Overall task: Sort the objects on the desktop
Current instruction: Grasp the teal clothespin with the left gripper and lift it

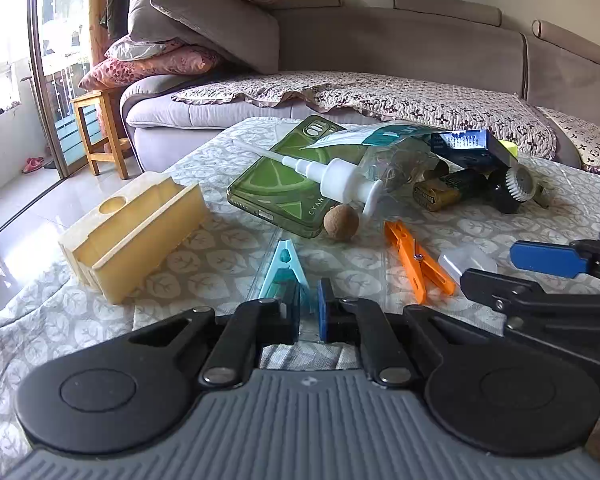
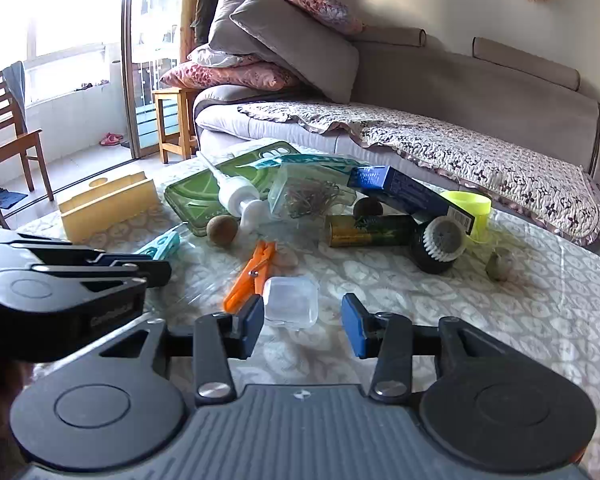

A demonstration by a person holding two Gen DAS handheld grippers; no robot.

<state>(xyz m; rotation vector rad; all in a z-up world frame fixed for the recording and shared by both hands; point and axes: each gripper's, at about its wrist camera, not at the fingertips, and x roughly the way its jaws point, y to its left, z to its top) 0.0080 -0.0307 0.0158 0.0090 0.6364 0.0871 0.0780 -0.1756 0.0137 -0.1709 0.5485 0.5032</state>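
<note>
Your left tongs (image 1: 309, 322) pinch the teal clothes peg (image 1: 283, 270) on the worktop (image 1: 204, 252); your right tongs (image 2: 302, 322) gape wide before a clear box (image 2: 291, 301).

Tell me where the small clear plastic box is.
The clear plastic box lies on the table in the right wrist view, just ahead of the open right gripper, immediately right of the orange clothespin.

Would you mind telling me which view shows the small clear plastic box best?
The right wrist view: the clear plastic box sits whole, just ahead of the open right gripper. In the left wrist view only part of it shows, behind the right gripper's black finger.
</note>
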